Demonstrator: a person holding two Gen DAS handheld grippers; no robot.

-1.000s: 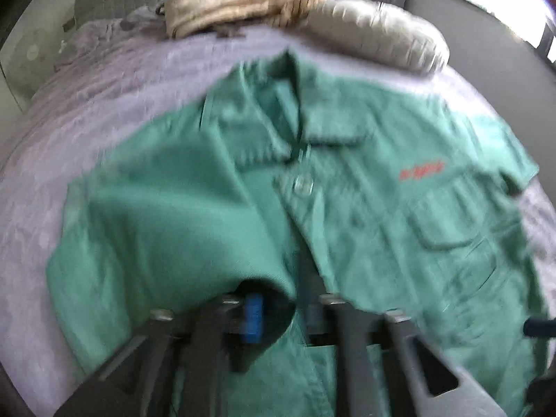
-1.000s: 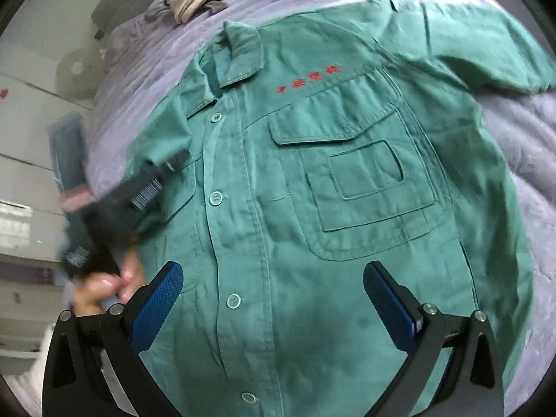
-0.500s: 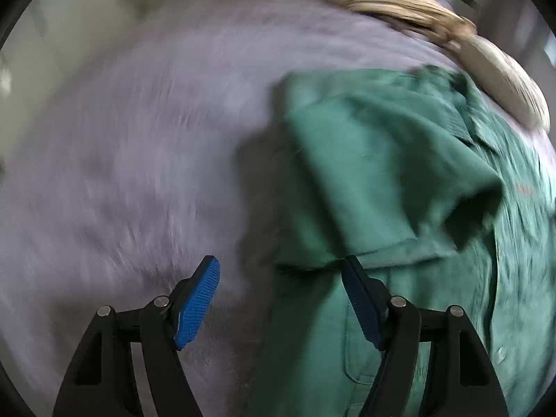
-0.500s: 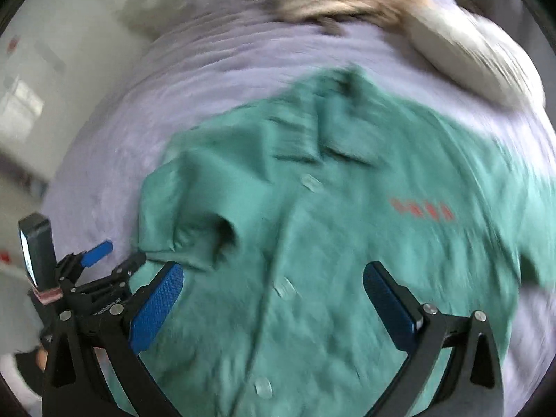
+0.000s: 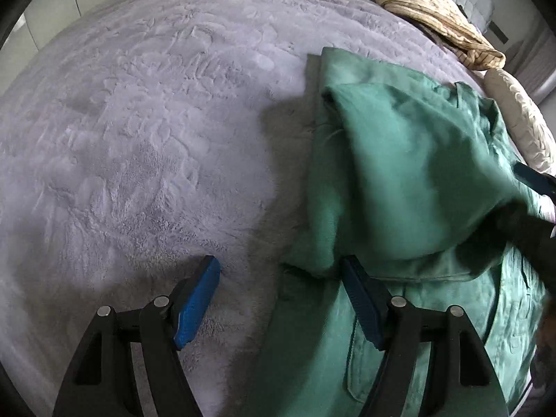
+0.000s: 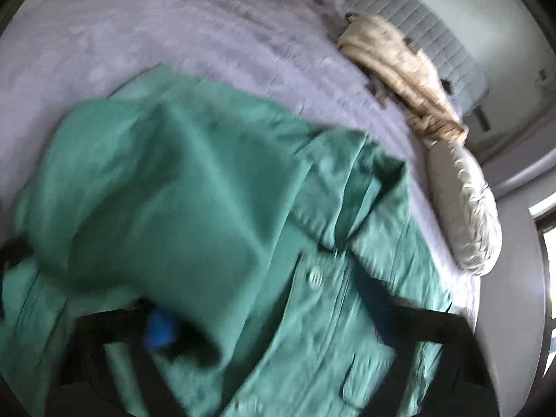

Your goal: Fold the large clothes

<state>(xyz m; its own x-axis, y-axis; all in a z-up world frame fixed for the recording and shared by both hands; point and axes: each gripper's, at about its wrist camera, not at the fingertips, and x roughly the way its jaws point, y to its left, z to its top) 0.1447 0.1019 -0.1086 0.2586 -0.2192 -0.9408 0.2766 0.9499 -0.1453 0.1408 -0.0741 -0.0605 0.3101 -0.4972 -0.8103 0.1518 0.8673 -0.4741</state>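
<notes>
The left gripper (image 5: 279, 299) hung with its jaws spread fairly wide and nothing pinched between them: one blue pad (image 5: 196, 304) stood over the bare grey blanket (image 5: 139, 139), the other at the side edge of the green shirt (image 5: 399, 180), just under the folded-in flap. The right gripper (image 6: 243, 340) was closing its jaws; its view was blurred and cloth covered most of the fingers, with only a patch of blue pad (image 6: 158, 326) showing beneath a raised fold, so I could not tell whether it had fabric pinched yet. From the left wrist view a dark arm and blue fingertip of that gripper came in at the right edge, over the shirt's front. The shirt lay front-up on the blanket, its collar (image 6: 375, 173) toward the head of the bed, a white button (image 6: 313, 274) on the placket and a chest pocket visible. One sleeve and shoulder looked already turned in across the chest, which I read as the first fold made. The opposite side, the bottom-up fold and any smoothing seemed yet to be done, so the task looked well short of halfway. Beyond the shirt, a beige garment (image 5: 431, 17) and a pale pillow (image 6: 465, 215) lay near the quilted headboard (image 6: 434, 45), apart from the work.
</notes>
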